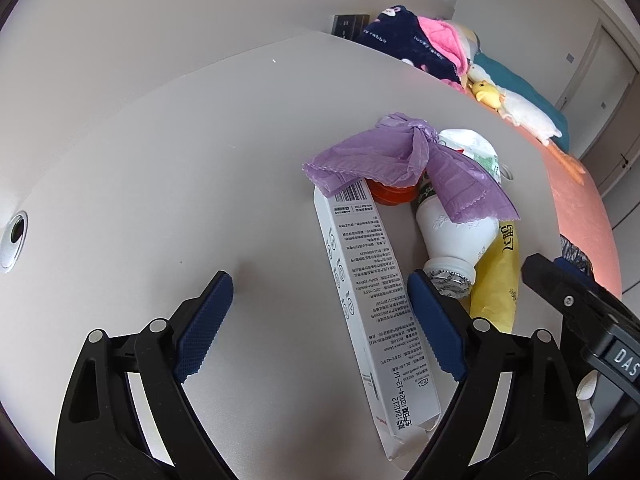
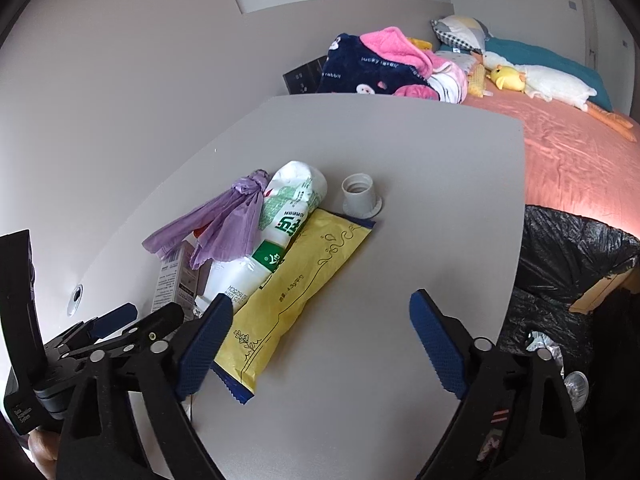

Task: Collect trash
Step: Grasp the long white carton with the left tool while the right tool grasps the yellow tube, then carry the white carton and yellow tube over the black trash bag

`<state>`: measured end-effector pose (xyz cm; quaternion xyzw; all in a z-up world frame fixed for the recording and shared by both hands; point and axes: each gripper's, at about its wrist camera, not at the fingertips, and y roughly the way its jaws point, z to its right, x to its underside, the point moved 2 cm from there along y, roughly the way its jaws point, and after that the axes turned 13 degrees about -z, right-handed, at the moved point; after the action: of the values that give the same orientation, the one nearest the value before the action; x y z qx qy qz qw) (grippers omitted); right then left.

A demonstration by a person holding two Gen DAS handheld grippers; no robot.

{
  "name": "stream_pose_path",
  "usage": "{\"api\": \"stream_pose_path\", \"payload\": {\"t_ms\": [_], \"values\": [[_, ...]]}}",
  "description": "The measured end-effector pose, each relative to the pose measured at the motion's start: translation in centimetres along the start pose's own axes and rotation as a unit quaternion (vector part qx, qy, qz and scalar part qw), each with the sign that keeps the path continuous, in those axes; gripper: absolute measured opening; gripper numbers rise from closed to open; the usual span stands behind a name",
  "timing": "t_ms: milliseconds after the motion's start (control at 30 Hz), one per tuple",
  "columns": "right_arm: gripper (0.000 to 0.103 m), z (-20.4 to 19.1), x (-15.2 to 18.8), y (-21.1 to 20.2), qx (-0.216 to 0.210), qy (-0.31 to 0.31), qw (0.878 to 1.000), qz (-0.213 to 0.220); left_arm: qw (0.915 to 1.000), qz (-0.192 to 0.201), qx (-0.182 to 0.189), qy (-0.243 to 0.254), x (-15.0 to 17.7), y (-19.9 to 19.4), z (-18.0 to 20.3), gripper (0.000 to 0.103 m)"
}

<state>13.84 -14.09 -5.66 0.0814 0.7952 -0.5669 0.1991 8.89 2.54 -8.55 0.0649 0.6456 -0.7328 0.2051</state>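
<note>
With both grippers' fingers apart and holding nothing, the left gripper (image 1: 320, 320) should close gently across the white box (image 1: 360, 300) lying between its fingers.

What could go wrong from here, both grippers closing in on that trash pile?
1. The purple bag is draped over the white box and the white bottle; lifting the box may drag bag and bottle along.
2. The left gripper straddles the box with its right finger beside the bottle's mouth, so closing could nudge the bottle into rolling.
3. The right gripper crowds the left one near the yellow packet; they could collide.
</note>
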Motion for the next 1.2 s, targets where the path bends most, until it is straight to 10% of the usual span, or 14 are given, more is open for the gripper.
{"api": "stream_pose_path", "payload": {"t_ms": [233, 433, 600, 767, 1200], "values": [[0.054, -0.4, -0.1, 1.7, -0.006, 0.014, 1.000, -0.026, 0.9997, -0.014, 0.020, -0.006, -0.7, 0.4, 0.2, 0.086], [0.010, -0.2, -0.2, 0.9, -0.019, 0.011, 1.000, -0.016, 0.9998, -0.019, -0.001, 0.009, -0.8, 0.7, 1.3, 0.086], [0.007, 0.1, -0.1, 0.3, -0.013, 0.006, 1.000, -0.011, 0.9979, -0.018, -0.052, 0.033, -0.6, 1.2, 2.4, 0.075], [0.007, 0.4, 0.3, -0.2, -0.028, 0.002, 1.000, -0.008, 0.9964, -0.007, -0.071, 0.044, -0.9, 0.9, 2.6, 0.029], [0.007, 1.6, 1.2, -3.4, -0.053, 0.006, 0.998, 0.025, 0.9979, 0.014, 0.059, 0.021, 0.2, -2.0, 1.9, 0.028]]}}
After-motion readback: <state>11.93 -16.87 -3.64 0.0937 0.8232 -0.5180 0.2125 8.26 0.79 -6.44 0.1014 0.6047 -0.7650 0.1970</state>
